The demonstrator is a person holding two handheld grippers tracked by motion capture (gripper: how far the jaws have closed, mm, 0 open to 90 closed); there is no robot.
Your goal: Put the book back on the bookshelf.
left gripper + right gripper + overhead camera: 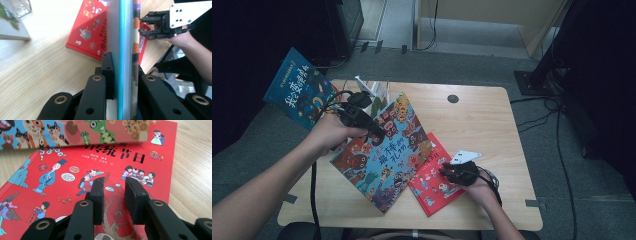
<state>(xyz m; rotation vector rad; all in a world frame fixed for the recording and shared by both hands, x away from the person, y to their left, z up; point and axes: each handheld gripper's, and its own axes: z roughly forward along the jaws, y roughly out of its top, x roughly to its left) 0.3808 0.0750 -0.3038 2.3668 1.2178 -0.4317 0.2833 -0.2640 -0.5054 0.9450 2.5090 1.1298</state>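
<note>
High view: left gripper [374,131] fingers clamp the blue animal book [384,155] edge, long axis running diagonally away from them. Right gripper [446,171] fingers stand slightly apart, holding nothing, over the red book [82,170] flat on the desk [482,120].

Red picture book [75,195] flat on wooden tabletop [192,182]. Right gripper [114,195] above cover, fingers [98,195] apart, nothing between. Blue animal-cover book [75,132] overlaps top edge.
</note>
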